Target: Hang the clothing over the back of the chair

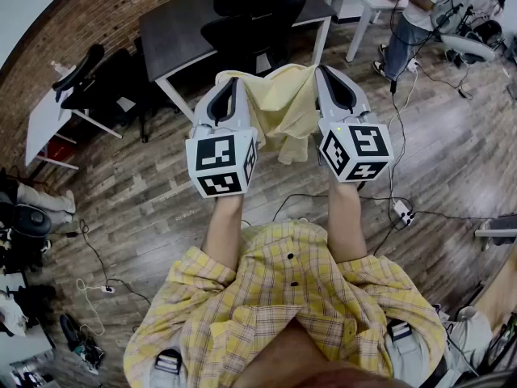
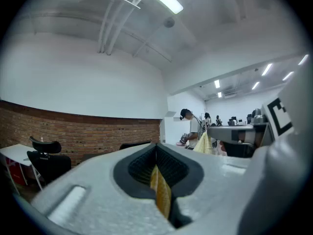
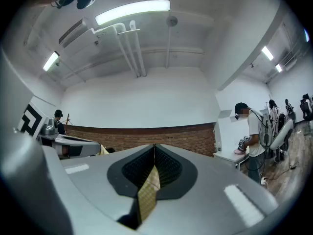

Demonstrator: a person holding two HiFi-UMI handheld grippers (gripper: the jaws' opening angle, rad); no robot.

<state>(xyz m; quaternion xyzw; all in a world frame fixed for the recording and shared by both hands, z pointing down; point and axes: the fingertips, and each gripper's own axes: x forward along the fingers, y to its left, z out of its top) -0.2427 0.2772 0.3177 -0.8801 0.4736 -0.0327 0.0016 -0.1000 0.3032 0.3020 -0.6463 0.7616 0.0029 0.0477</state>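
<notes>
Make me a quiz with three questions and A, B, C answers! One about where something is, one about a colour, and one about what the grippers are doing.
1. Where is the yellow garment?
A. in a basket
B. held up between the left gripper and right gripper
C. on a hanger

2. What colour is the office chair just beyond it?
A. black
B. red
C. white

3. What are both grippers doing?
A. open, empty
B. shut on the garment
C. holding a cup

Answers: B, it hangs between them in the head view; A, its seat and back are black; B, each gripper view shows cloth pinched between closed jaws.
</notes>
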